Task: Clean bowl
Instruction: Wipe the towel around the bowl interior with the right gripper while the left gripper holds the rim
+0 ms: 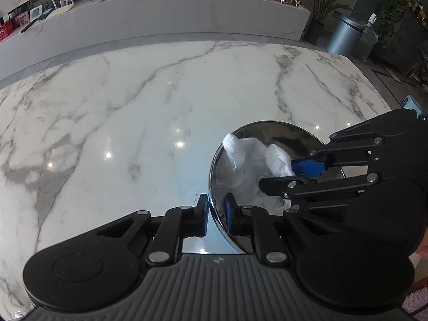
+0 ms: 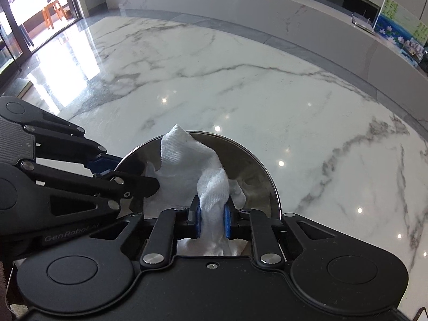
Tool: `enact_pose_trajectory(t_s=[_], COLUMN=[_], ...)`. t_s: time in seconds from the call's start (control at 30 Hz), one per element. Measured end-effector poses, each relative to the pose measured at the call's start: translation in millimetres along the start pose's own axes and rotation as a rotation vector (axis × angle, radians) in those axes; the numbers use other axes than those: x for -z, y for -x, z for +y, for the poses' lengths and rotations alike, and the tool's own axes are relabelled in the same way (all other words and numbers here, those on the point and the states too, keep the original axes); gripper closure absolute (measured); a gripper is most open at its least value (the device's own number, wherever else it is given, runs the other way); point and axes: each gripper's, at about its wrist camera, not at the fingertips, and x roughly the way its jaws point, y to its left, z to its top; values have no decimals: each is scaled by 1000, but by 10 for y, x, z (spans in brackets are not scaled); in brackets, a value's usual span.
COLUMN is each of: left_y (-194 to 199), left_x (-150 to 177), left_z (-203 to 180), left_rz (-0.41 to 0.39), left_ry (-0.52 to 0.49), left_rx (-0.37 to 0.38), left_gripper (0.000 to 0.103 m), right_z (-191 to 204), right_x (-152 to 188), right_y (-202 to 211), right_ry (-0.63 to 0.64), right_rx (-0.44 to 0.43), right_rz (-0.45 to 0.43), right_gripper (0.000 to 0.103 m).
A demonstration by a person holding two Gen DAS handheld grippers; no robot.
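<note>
A shiny steel bowl (image 1: 278, 133) (image 2: 248, 171) stands on the white marble table (image 1: 133, 107) (image 2: 240, 93). A crumpled white cloth (image 1: 248, 160) (image 2: 187, 155) lies inside it, one corner sticking up over the rim. My left gripper (image 1: 216, 214) (image 2: 133, 174) is shut on the bowl's near-left rim, one pad outside and one inside. My right gripper (image 2: 212, 219) (image 1: 278, 176) reaches into the bowl from the right and is shut on a twisted bunch of the cloth between its blue pads (image 2: 227, 220).
A long marble counter (image 1: 174, 18) (image 2: 267, 2) with boxes, cables and pictures runs behind the table. Past the table's right end are a grey bin (image 1: 345, 34) and potted plants (image 1: 321, 8). A blue object (image 1: 409, 103) shows at the table's right edge.
</note>
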Motion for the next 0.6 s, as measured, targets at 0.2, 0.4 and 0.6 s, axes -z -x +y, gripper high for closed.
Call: enact_pose_trajectory(t_s=[0.2, 0.4, 0.6], left_y=[-15, -19, -24], left_x=[-1, -6, -10], left_z=[-5, -3, 2], left_rz=[1, 1, 2], left_ry=[-6, -2, 5], left_rx=[-13, -13, -10], left_gripper=[95, 95, 95], right_z=[-89, 66, 152], right_x=[27, 26, 63], right_y=[22, 35, 93], right_ry=[-56, 48, 141], right_rx=[-85, -38, -33], right_rz=[30, 48, 87], right_gripper=[90, 91, 91])
